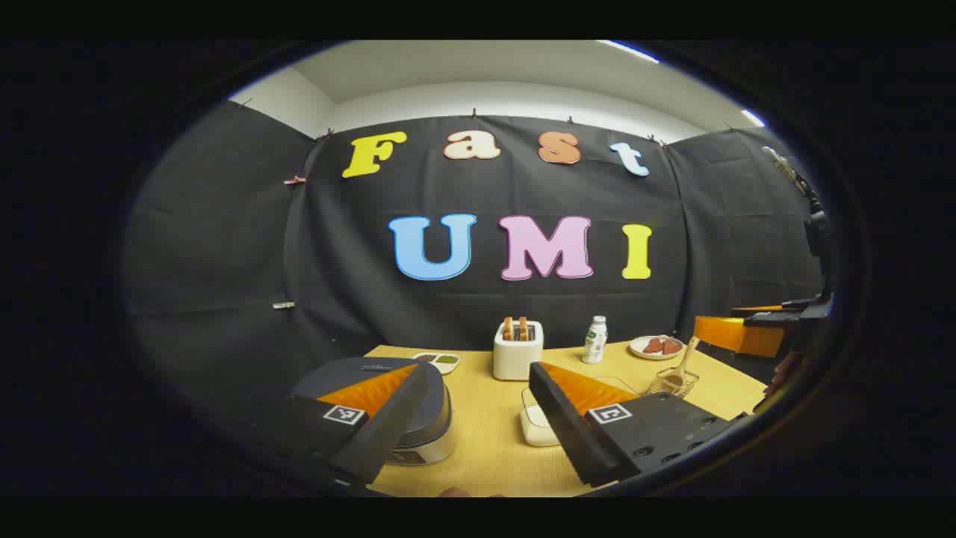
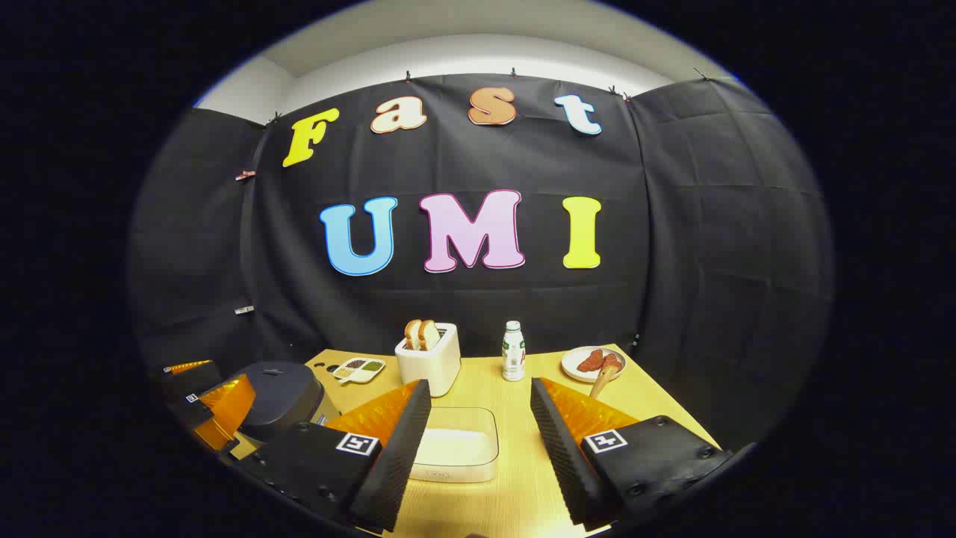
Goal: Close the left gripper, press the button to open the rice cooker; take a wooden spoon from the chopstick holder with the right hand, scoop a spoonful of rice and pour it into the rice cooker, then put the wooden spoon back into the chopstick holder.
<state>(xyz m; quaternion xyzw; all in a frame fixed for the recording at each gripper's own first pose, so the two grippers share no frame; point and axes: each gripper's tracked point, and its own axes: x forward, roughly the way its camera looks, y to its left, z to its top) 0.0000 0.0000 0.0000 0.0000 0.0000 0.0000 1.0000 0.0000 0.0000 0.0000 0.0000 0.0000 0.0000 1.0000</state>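
left gripper point(image 1: 478, 418): fingers spread wide, nothing held, ribbed pads, low in left gripper view
right gripper point(image 2: 478, 441): spread apart, empty, bottom of right gripper view
rice box point(image 2: 455, 452): clear, rounded-rectangle, between right fingers
rice cooker point(image 1: 418, 418): dark domed lid down, lower left
wooden spoon point(image 1: 683, 365): upright in wire chopstick holder point(image 1: 672, 383), right of centre
table point(image 2: 515, 478): pale wood, open strip down the middle
toaster point(image 2: 429, 359): white, far edge

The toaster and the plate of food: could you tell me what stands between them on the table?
A small white bottle stands between the toaster and the plate, apart from both, in both gripper views.
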